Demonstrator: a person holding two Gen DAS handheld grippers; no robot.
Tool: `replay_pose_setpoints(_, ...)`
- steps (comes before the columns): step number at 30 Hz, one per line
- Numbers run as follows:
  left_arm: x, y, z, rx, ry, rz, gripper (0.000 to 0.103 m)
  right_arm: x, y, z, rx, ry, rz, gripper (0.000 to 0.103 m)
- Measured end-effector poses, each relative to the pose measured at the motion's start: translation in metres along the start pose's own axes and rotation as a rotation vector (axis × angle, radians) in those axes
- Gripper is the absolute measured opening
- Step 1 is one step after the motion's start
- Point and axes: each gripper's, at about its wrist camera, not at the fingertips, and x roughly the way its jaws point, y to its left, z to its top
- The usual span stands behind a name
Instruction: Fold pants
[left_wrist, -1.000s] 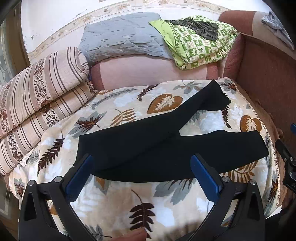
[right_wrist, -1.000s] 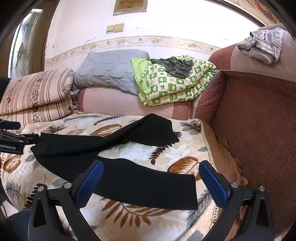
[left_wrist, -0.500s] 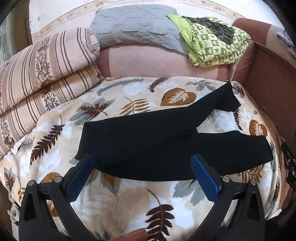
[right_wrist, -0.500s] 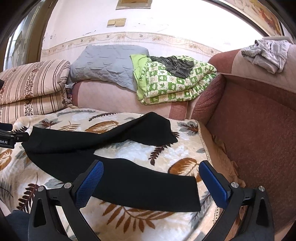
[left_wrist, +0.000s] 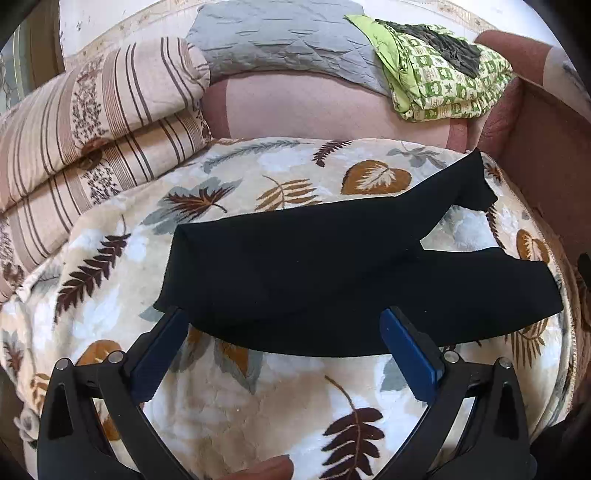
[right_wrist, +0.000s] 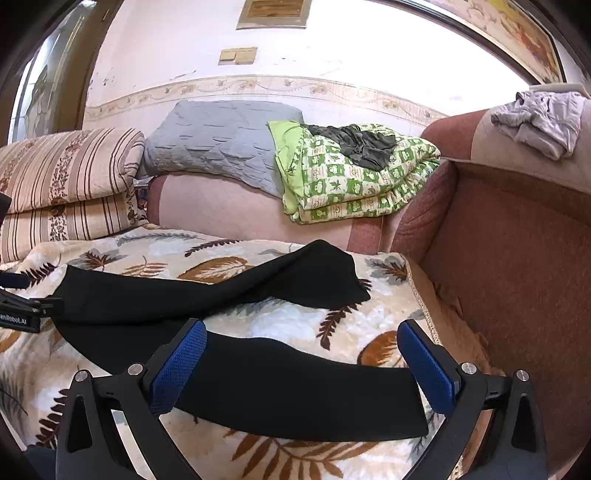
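Note:
Black pants (left_wrist: 317, 266) lie spread on a leaf-print blanket (left_wrist: 258, 398), waist at the left, two legs splayed to the right in a V. My left gripper (left_wrist: 284, 332) is open and empty, hovering over the near edge of the pants by the waist. My right gripper (right_wrist: 301, 343) is open and empty above the near leg (right_wrist: 295, 387), close to its cuff end. The far leg (right_wrist: 295, 277) runs toward the sofa back. The left gripper's edge shows at the far left of the right wrist view (right_wrist: 22, 310).
Striped folded bedding (left_wrist: 74, 140) lies at the left. A grey quilt (left_wrist: 280, 44) and a green patterned blanket (left_wrist: 443, 85) sit on the sofa back. The brown sofa arm (right_wrist: 517, 277) rises at the right, with grey clothes (right_wrist: 543, 118) on top.
My left gripper has moved closer to the pants and lower toward the waist end. My right gripper has edged forward over the near leg. Both stay open.

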Motion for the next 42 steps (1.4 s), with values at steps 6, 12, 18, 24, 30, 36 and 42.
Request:
replay_pose_setpoints(6, 0.029, 0.044, -0.013, -0.048, 0.096, -0.181, 0.103, -0.004, -0.006, -0.002, -0.008, -0.002, 0.024, 0.103)
replay_pose_setpoints(12, 0.047, 0.108, -0.022, -0.249, 0.162, -0.297, 0.103, -0.003, -0.025, -0.004, 0.042, 0.013, 0.027, 0.103)
replay_pose_setpoints(18, 0.061, 0.148, -0.018, -0.443, 0.186, -0.423, 0.103, -0.005, -0.047, -0.005, 0.13, 0.024, 0.045, 0.103)
replay_pose_setpoints(24, 0.079, 0.156, -0.009, -0.523, 0.188, -0.538, 0.103, -0.003, -0.054, -0.007, 0.171, 0.04, 0.056, 0.103)
replay_pose_setpoints(30, 0.106, 0.175, -0.011, -0.685, 0.182, -0.653, 0.102, -0.002, -0.055, -0.008, 0.167, 0.05, 0.05, 0.103)
replay_pose_setpoints(36, 0.09, 0.179, -0.017, -0.728, 0.132, -0.602, 0.091, -0.002, -0.062, -0.01, 0.182, 0.057, 0.036, 0.103)
replay_pose_setpoints(42, 0.103, 0.174, -0.019, -0.752, 0.189, -0.589, 0.099, -0.004, -0.077, -0.014, 0.233, 0.061, 0.027, 0.103)
